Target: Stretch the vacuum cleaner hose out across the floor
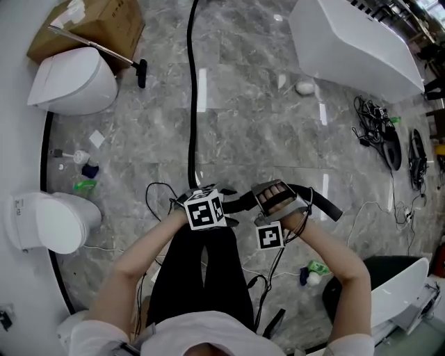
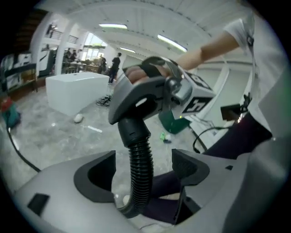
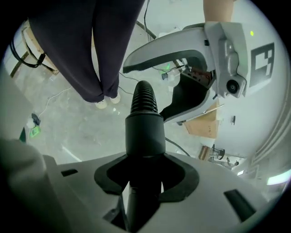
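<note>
The black ribbed vacuum hose runs down the grey floor from the far edge to my two grippers, close in front of the person's legs. My left gripper stands open: the ribbed hose passes between its pads without touching either. In the head view the left gripper sits just left of the right gripper. My right gripper is shut on the hose's smooth black end cuff. The hose's black rigid end sticks out to its right.
Two white toilets and a cardboard box stand at the left, a white bathtub at the far right. Black cables lie at the right, small bottles at the left, thin wires around the feet.
</note>
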{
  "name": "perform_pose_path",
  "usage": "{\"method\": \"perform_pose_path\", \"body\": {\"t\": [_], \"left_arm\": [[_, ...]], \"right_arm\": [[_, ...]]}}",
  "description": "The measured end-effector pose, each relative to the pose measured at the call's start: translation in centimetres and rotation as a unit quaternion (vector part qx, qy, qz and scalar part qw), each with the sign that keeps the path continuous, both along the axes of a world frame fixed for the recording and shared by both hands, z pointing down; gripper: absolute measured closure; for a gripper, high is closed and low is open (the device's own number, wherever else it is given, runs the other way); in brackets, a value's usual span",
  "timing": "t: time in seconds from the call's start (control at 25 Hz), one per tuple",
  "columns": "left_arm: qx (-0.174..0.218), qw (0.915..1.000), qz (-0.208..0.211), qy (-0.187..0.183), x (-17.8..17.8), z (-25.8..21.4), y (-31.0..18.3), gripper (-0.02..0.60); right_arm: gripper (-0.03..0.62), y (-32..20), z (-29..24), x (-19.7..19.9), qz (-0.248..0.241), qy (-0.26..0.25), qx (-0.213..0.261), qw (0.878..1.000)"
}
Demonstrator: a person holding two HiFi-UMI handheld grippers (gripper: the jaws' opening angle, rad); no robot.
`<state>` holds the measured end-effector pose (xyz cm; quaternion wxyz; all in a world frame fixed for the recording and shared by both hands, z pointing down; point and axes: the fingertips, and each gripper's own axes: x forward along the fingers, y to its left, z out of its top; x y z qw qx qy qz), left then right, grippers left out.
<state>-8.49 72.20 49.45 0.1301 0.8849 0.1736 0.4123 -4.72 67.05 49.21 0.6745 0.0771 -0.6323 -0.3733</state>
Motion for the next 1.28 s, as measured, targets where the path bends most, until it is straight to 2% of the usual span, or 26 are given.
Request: {"method": "perform_pose_path", "body": {"t": [0.08,0.16,0.32,0.52,0.6,0.68,0.84,0.96,1.0,1.08,1.2,1.28], "left_arm": [[0.027,0.9978,0.045,-0.04,-0.5,2.6,0.3,0.21],[0.025,0.9958,0.062,-0.061,-0.7,5.6,0.4,0.21],[0.002,0.9961,0.047,-0.075,-0.1,12.2,-0.2,0.21],[-0.024,0.9954,0.01,-0.092,0.6,18.6,-1.3,0.211],[-0.052,0.9948,-0.008,-0.087,0.9,18.5,-1.2,0.21],[-0.078,0.9934,-0.027,-0.079,1.0,17.0,-0.7,0.21],[-0.08,0.992,-0.056,-0.081,-0.8,14.7,-0.8,0.21],[-0.091,0.9894,-0.083,-0.078,-2.6,12.8,-1.1,0.21],[-0.095,0.9882,-0.093,-0.075,-3.1,12.3,-1.1,0.211],[-0.103,0.9859,-0.11,-0.074,-4.1,11.6,-1.3,0.21],[-0.107,0.9831,-0.129,-0.073,-5.0,10.7,-1.8,0.212],[-0.115,0.9817,-0.133,-0.072,-5.1,10.3,-1.8,0.211]], "right_arm": [[0.422,0.3,1.5,-0.3,-0.009,-0.001,-0.008,1.0],[0.422,0.9,4.3,0.1,-0.01,-0.004,-0.017,1.0],[0.422,2.2,11.5,2.2,0.02,-0.013,-0.039,0.999],[0.422,4.7,18.5,4.1,0.125,-0.063,-0.078,0.987],[0.422,6.1,19.5,4.5,0.166,-0.079,-0.099,0.978],[0.422,6.6,19.0,5.5,0.179,-0.065,-0.086,0.978],[0.421,6.8,18.8,6.8,0.152,-0.004,-0.069,0.986],[0.416,6.5,18.9,8.5,0.142,0.066,-0.07,0.985],[0.411,6.6,19.0,9.4,0.149,0.088,-0.074,0.982],[0.324,7.5,19.2,11.6,0.184,0.13,-0.11,0.968],[0.229,10.1,19.7,14.2,0.262,0.15,-0.201,0.932],[0.159,12.1,19.4,15.5,0.29,0.165,-0.253,0.908]]}}
